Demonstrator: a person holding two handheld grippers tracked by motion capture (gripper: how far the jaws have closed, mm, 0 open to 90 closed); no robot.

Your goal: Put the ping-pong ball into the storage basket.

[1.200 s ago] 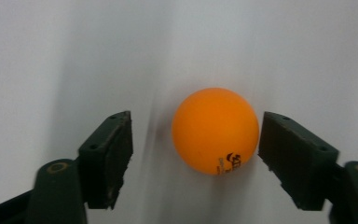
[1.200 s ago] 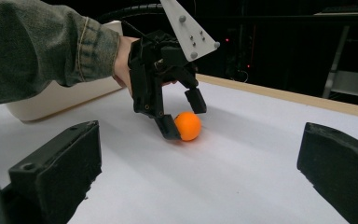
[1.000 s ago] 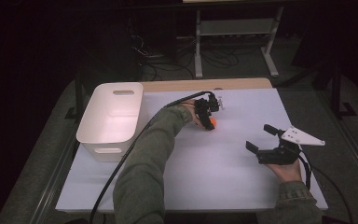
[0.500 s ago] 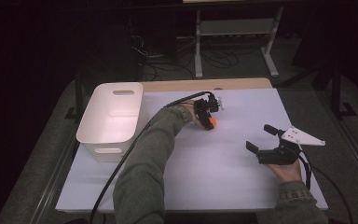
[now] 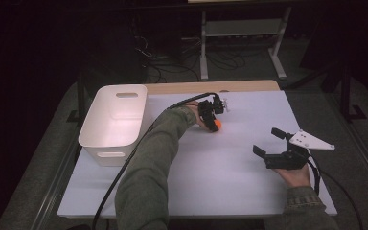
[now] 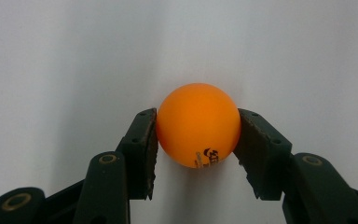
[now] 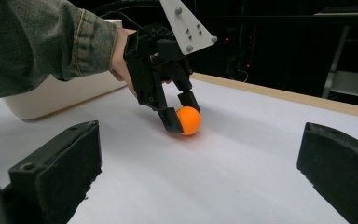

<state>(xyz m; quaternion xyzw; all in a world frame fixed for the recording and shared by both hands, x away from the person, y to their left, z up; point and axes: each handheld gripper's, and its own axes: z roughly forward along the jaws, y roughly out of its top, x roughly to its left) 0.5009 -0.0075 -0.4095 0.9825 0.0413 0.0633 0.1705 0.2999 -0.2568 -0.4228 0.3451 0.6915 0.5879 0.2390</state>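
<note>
Ball (image 6: 198, 125) on table (image 5: 230, 182), pinched by left gripper (image 6: 198, 140), seemingly full contact. Squeeze gently, lift straight toward bin (image 5: 115, 120). Right gripper (image 5: 270, 142) spread wide, idle.

The orange ping-pong ball (image 6: 198, 124) is small, round and smooth, with a dark printed logo low on its near side. It rests on the white bench (image 5: 230, 191), a little beyond the centre, toward 12 o'clock. The jaws of the left gripper (image 7: 179, 112) touch it at 3 and 9 o'clock. A white bin (image 5: 116, 120) stands well apart, toward 9 o'clock.
</note>
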